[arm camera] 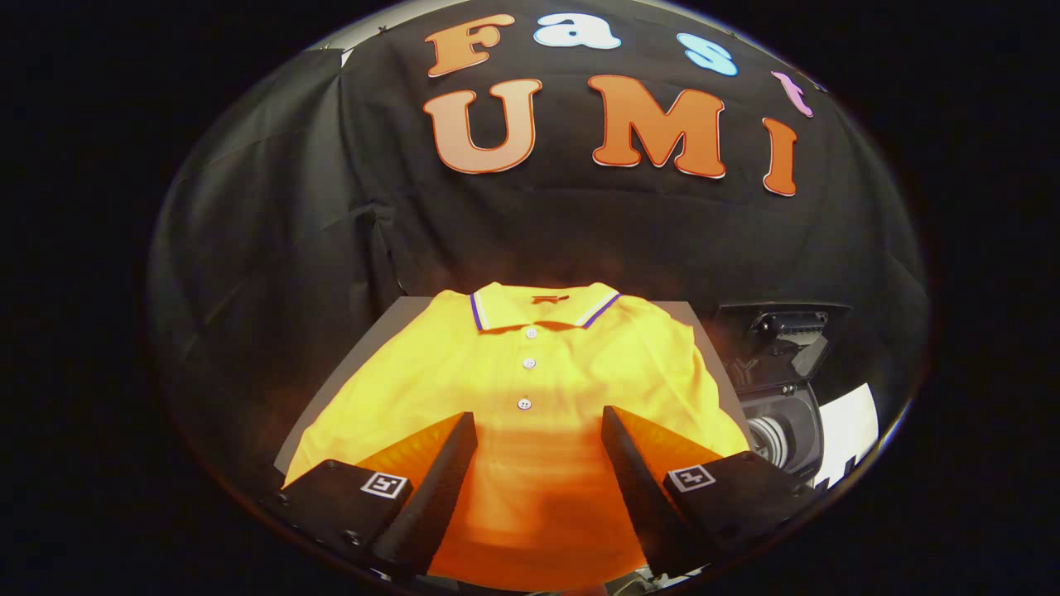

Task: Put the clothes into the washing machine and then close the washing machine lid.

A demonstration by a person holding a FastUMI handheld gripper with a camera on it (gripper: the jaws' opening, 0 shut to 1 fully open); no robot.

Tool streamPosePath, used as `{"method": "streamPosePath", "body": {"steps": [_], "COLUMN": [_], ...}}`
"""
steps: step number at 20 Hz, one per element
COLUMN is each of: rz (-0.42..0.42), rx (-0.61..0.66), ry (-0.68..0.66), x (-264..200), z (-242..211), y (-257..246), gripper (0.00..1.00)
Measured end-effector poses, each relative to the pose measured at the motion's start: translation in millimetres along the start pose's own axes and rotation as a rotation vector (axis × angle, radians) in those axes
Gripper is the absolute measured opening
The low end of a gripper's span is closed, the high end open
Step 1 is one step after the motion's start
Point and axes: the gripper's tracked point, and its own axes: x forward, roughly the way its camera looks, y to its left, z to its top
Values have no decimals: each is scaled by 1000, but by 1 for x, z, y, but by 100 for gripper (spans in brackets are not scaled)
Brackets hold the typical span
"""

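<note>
Hovering over the lower front of the polo shirt (530, 372), the tongs (538, 430) stand wide apart, with nothing between them but open air above the cloth; neither finger presses on anything. The shirt lies directly under and ahead of them, its long axis running straight away from the tongs: hem nearest, collar farthest, the button placket lined up almost with the middle of the gap. That alignment is what the next move turns on, I judge: a plain drop downward would put both fingers on either side of the placket, and a pinch there should gather a fold.

The shirt is bright yellow-orange, spread flat and face up on the grey tabletop (397, 319), sleeves out to both sides, with a striped collar and three pale buttons. It looks soft and thin, so it will likely drape and trail when lifted.

The washing machine (787, 414) sits to the right of the shirt, just off the tabletop's edge, its lid (782, 331) raised and the drum opening showing beneath.
</note>
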Motion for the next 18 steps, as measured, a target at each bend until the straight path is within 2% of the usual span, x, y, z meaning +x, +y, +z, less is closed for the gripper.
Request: {"method": "streamPosePath", "body": {"steps": [9, 11, 13, 15, 16, 17, 18], "rz": [-27, -24, -20, -20, -11, -2, 10], "rx": [-47, -34, -26, -9, -15, -22, -33], "ry": [16, 17, 9, -5, -2, 9, 14], "x": [9, 9, 11, 9, 11, 10, 9], "z": [-5, -4, -1, 3, 1, 0, 1], "y": [-3, -3, -8, -13, -13, -13, -13], "gripper": [99, 95, 78, 37, 22, 22, 12]}}
